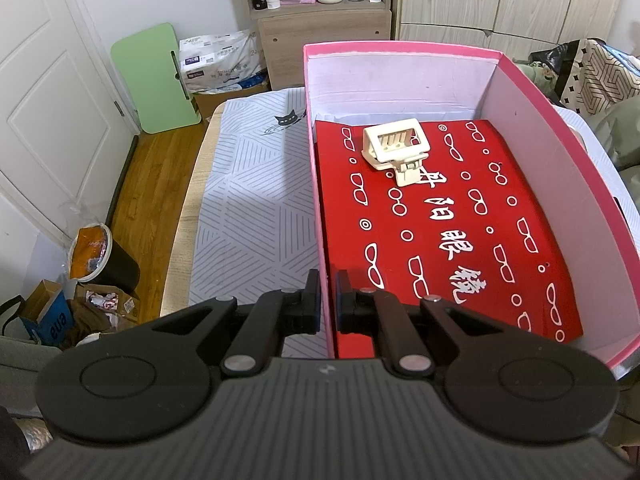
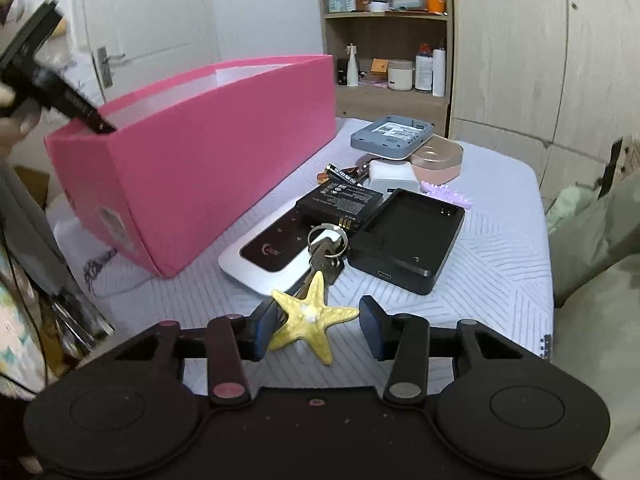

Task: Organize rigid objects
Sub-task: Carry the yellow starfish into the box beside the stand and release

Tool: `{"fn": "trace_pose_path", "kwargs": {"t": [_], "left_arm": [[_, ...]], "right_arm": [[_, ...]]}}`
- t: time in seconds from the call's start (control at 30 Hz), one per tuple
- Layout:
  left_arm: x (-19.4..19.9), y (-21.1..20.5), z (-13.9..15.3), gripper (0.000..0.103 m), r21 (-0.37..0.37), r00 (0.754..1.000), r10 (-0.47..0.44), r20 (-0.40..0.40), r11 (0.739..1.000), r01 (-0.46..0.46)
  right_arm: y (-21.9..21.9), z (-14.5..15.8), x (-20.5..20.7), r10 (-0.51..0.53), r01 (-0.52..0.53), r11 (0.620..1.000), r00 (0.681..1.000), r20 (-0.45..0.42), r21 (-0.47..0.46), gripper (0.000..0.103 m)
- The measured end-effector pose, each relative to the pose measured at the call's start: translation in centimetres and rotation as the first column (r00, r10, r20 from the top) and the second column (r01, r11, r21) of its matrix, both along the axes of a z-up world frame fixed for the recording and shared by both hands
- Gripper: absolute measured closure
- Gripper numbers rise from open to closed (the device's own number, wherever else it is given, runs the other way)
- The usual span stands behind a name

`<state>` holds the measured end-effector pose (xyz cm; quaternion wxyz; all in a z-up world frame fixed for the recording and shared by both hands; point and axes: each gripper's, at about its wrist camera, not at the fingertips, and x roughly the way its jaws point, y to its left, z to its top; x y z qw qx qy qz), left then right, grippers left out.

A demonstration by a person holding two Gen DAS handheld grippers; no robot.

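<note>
Starfish (image 2: 310,320): a dried, yellow, five-armed piece lying on the patterned cover (image 2: 500,240) at the near edge of the clutter. I judge it light, stiff and brittle, its tapering arms the likeliest parts to snap, so I would take it across the thick central disc rather than by any tip. It sits between the pads of my right gripper (image 2: 318,330); the left pad touches or nearly touches one arm, the right pad stands clear, and the jaws are part-way in, not yet pressing from both sides. One arm tip overlaps the key ring (image 2: 326,240), which rests on a white router (image 2: 260,264) just beyond; a black battery charger cradle (image 2: 408,236) lies beside these. The pink box (image 2: 208,152) stands to the left, near. My left gripper (image 1: 328,304) is clenched on the box's near wall, steadying it; inside lie a red printed card (image 1: 460,240) and a cream clip (image 1: 396,148).
</note>
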<state>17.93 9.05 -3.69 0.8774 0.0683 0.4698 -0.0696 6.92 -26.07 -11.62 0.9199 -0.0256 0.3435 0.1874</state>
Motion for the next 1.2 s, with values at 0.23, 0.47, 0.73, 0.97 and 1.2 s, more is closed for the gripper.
{"fn": "trace_pose_path", "kwargs": {"t": [0.23,0.47,0.73,0.97,1.2], "left_arm": [[0.0,0.0,0.0,0.097,-0.001,1.000,0.000,-0.001,1.000,0.000],[0.0,0.0,0.1,0.097,-0.002,1.000,0.001,-0.001,1.000,-0.001],[0.0,0.1,0.1,0.097,-0.003,1.000,0.003,-0.002,1.000,-0.003],[0.0,0.0,0.1,0.097,-0.002,1.000,0.003,-0.001,1.000,-0.003],[0.0,0.1,0.1,0.099,0.001,1.000,0.004,-0.001,1.000,-0.004]], "right_arm": [[-1.1,0.4,0.7,-0.021,0.022,0.998,1.000,-0.017,0.063,0.060],[-1.1,0.6,0.8,-0.038,0.037,0.997,0.999,0.014,0.065,0.062],[-2.3,1.5,1.9,-0.096,0.091,0.993,0.994,0.056,0.081,0.062],[-2.5,3.2,2.4,-0.094,0.083,0.989,0.991,0.094,0.119,0.062],[-0.2,8.5,4.5,-0.012,-0.022,0.986,0.981,0.194,0.168,0.062]]}}
